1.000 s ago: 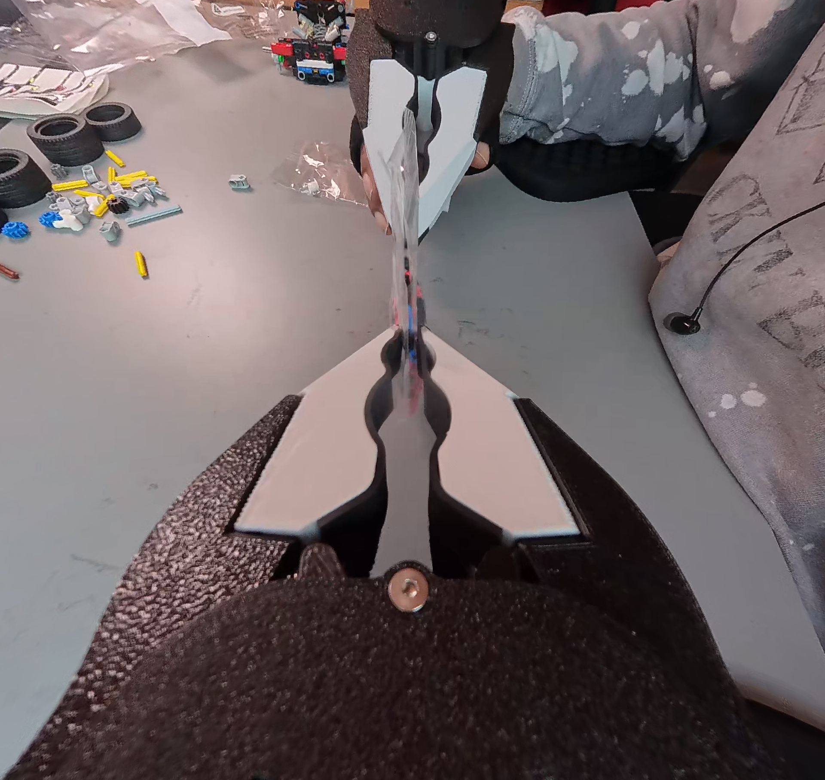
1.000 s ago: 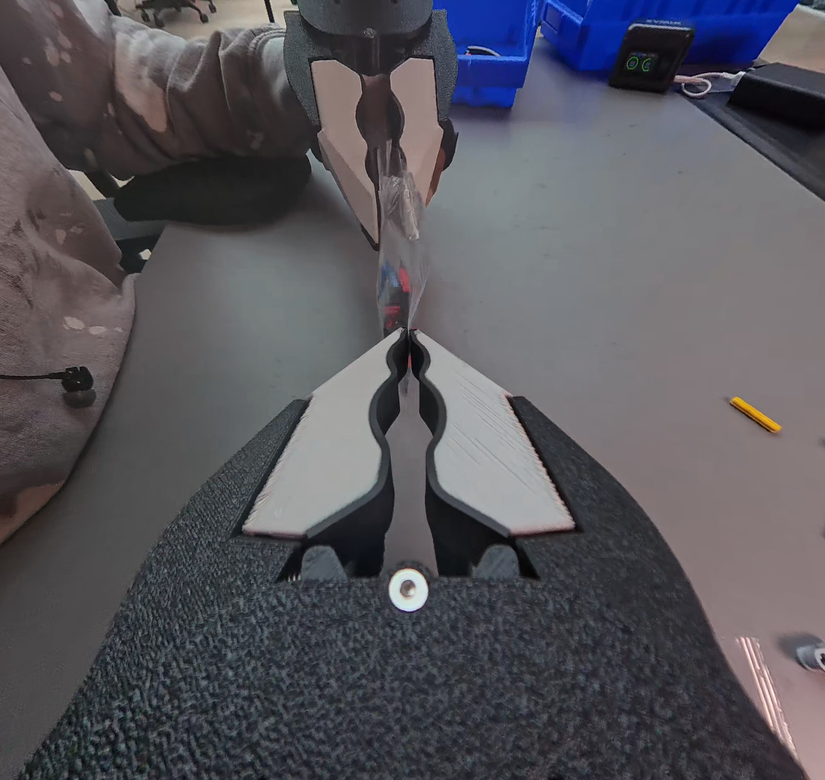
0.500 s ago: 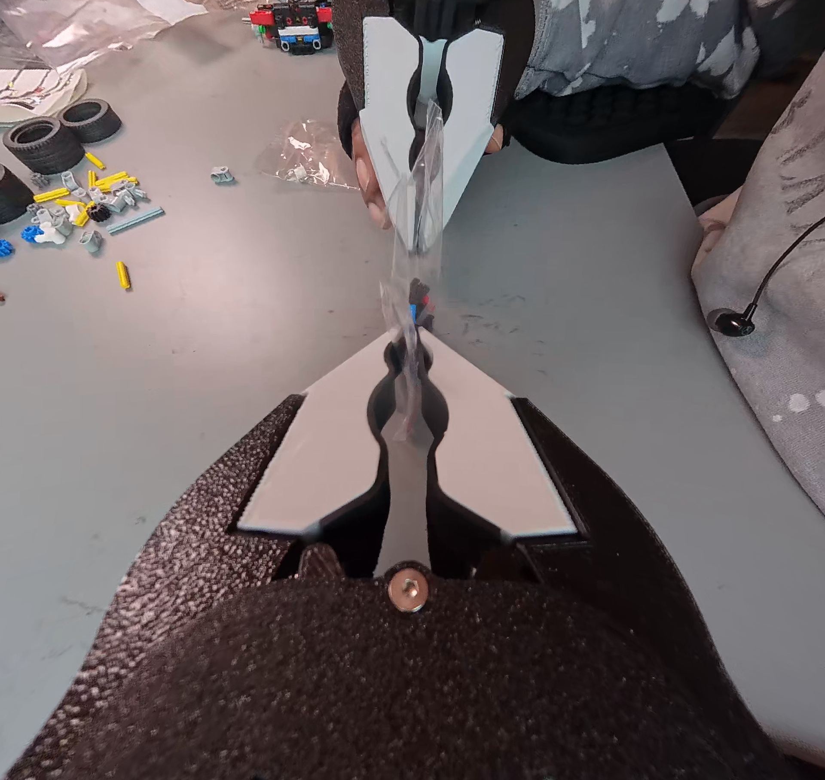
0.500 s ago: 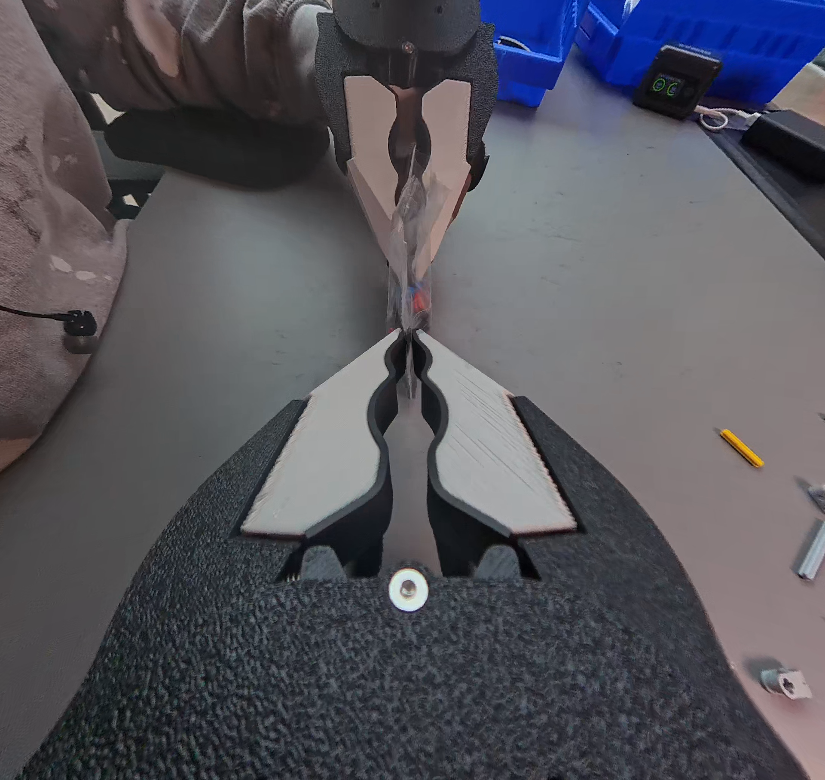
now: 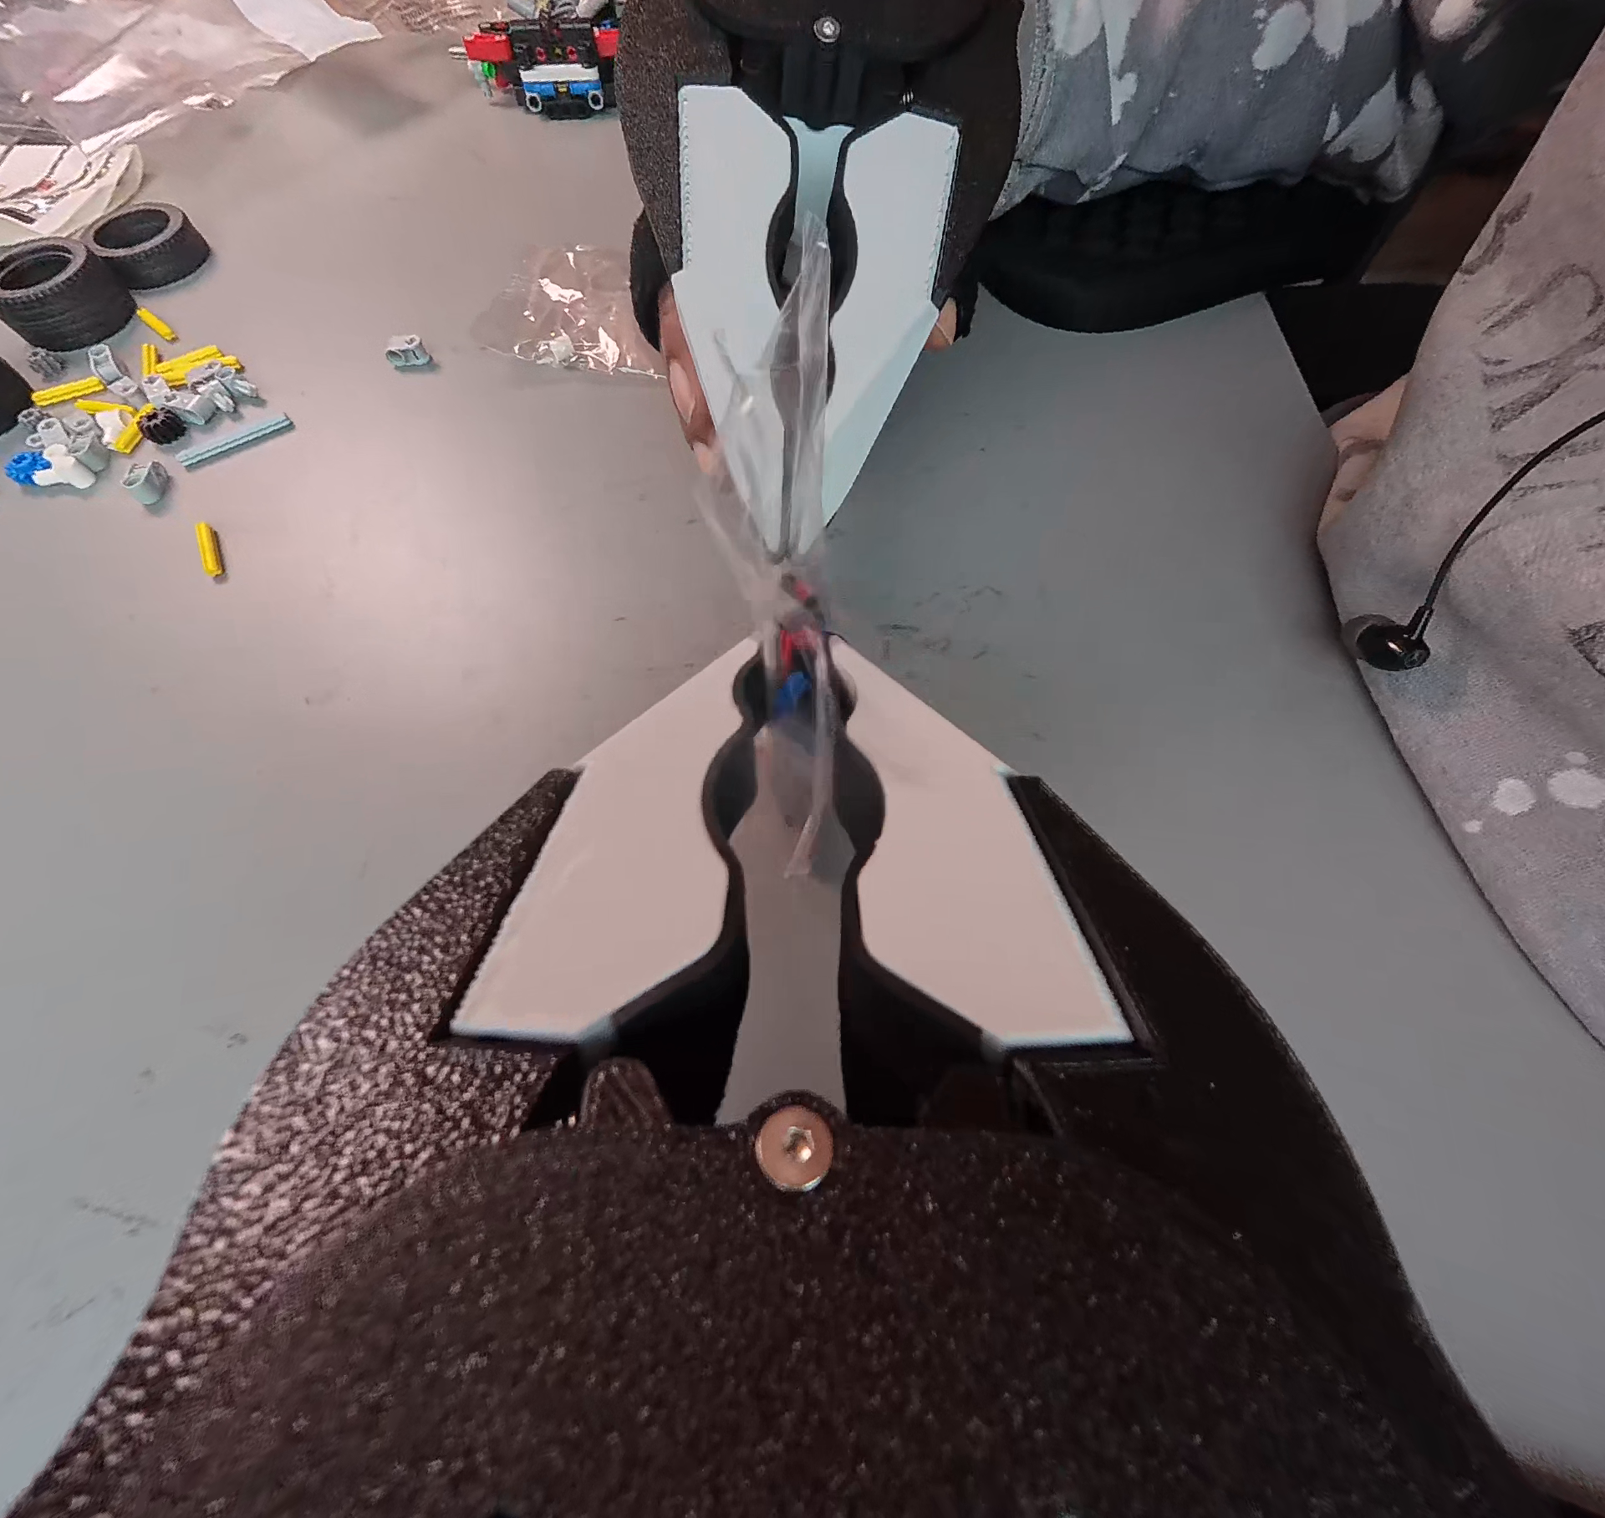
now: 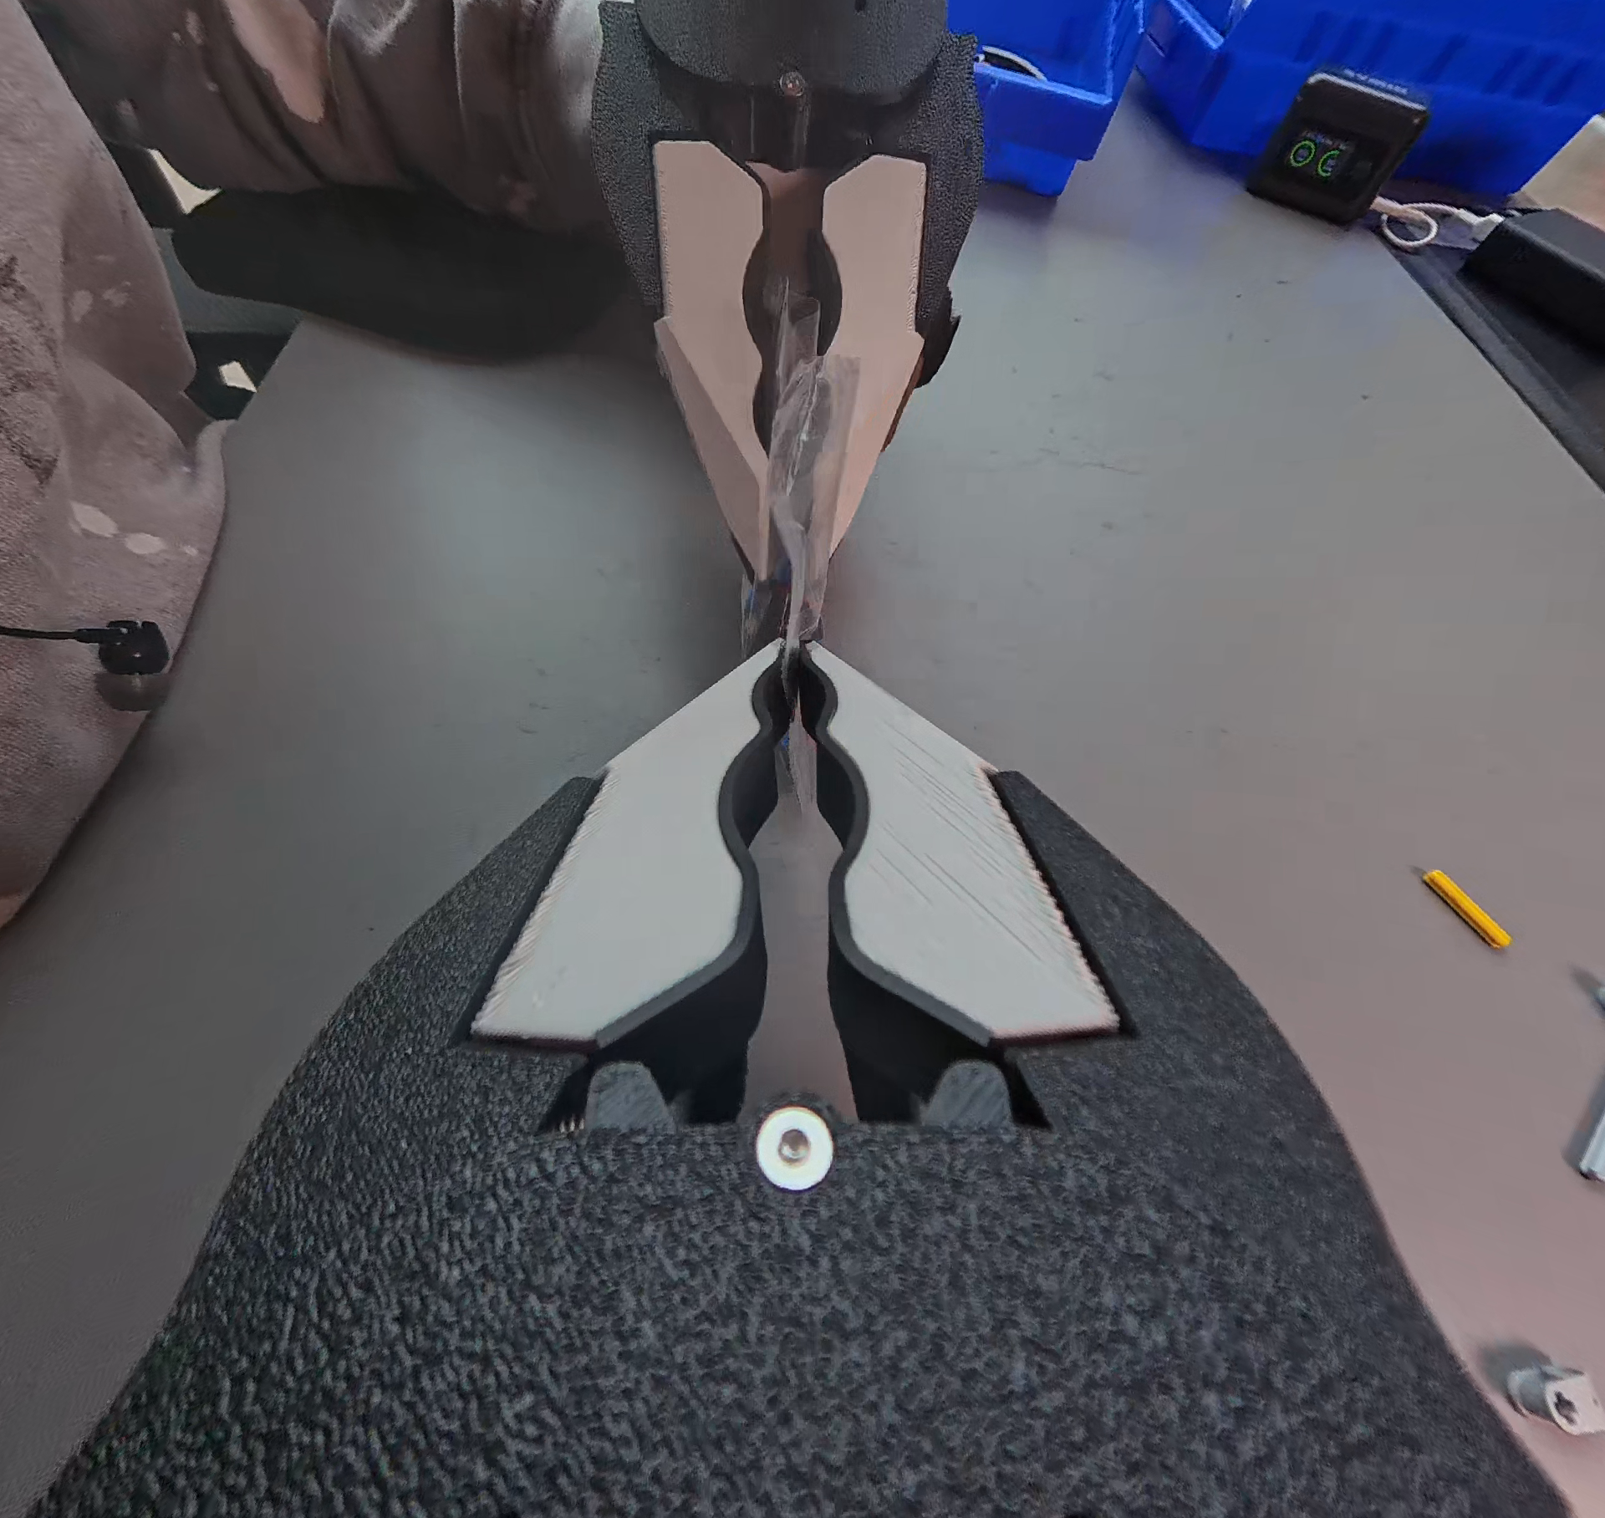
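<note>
I record a grey table (image 5: pixel 434 695) as the carrying surface, with a person's mottled grey sleeve (image 5: pixel 1216 43) at its near edge and blue bins (image 6: pixel 1390 17) at the far right of the right wrist view, a small black device (image 6: pixel 1333 143) with a lit screen standing just before them. On the left side of the table, well apart from both tools, I note black tyres (image 5: pixel 78 286), flat clear bags (image 5: pixel 174 26), a partly built brick model (image 5: pixel 556 56) and a scatter of yellow and grey brick pieces (image 5: pixel 130 408); a lone yellow pin (image 6: pixel 1466 907) lies to the right in the right wrist view. The left tool (image 5: pixel 795 669) and the right tool (image 6: pixel 792 651) face each other tip to tip above the table, close together. Between them hangs a small clear plastic bag (image 5: pixel 795 451) holding red, blue and black bits. Its long axis runs straight along the line joining the two tools, so each tool has it dead ahead. I find the left tool pressed together on one end of the bag, with loose film trailing back between its fingers. The right tool is likewise pinched on the opposite end, film bunched in its throat. Neither is nearer; the bag is shared, clear of the table, and looks twisted at its middle.
</note>
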`<state>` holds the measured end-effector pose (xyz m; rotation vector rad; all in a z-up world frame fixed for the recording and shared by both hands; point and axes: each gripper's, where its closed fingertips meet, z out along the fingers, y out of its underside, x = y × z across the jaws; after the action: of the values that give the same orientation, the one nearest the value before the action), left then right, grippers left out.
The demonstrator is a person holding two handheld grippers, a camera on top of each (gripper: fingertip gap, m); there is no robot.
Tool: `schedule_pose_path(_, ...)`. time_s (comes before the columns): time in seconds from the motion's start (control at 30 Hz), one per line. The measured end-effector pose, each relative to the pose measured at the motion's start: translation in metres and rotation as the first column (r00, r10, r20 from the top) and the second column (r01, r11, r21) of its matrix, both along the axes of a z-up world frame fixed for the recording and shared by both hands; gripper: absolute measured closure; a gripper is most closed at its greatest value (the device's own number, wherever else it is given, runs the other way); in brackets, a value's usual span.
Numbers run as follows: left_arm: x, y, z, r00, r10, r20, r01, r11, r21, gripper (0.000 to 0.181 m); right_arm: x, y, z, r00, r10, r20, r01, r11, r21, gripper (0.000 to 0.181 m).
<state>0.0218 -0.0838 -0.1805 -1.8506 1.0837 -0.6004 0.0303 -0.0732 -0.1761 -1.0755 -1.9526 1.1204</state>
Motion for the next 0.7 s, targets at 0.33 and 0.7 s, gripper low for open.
schedule_pose_path(0.33, -0.005, 0.006, 0.007, 0.998, 0.028, -0.059, -0.020, 0.992, 0.122, 0.181, -0.007, -0.002, 0.015, 0.996, -0.017, -0.089, 0.023, 0.998, 0.056, 0.181)
schedule_pose_path(0.7, -0.005, -0.011, -0.033, 0.984, -0.067, -0.168, 0.057, 0.997, -0.060, 0.180, -0.002, -0.011, -0.037, 0.981, 0.003, 0.195, -0.028, 0.992, 0.126, 0.181)
